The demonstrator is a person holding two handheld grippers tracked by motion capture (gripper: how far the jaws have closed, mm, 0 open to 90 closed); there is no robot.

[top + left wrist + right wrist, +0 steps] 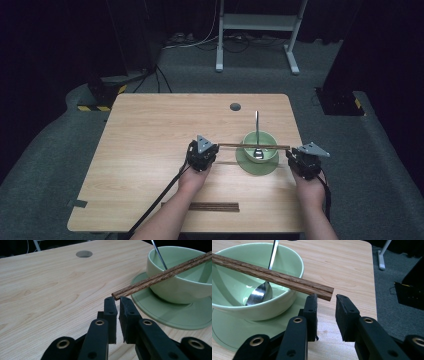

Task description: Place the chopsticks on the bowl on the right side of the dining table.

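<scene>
Jaws, left gripper [116,299]: nearly pressed together, a thin slit between the black tips; the near end of the dark wooden chopsticks [160,276] sits just above and beyond the tips, and I cannot tell if it touches them.
Jaws, right gripper [326,299]: spread apart, the other end of the chopsticks ending over the left jaw tip, not pinched.
Chopsticks: a pair lying side by side across the rim of the pale green ceramic bowl [259,142], both ends overhanging it.
Bowl: stands on a matching pale green round saucer [245,161], toward the right side of the light wooden table [150,140].
Spoon: a metal spoon [260,293] rests with its scoop inside the bowl, its handle leaning over the far rim.
Hands: left hand [192,177] and right hand [311,187] hold the grippers on either side of the bowl.
Near edge: a second pair of dark wooden chopsticks [214,206] lies flat on the table.
Table: a round grey hole [235,106] near the far edge.
</scene>
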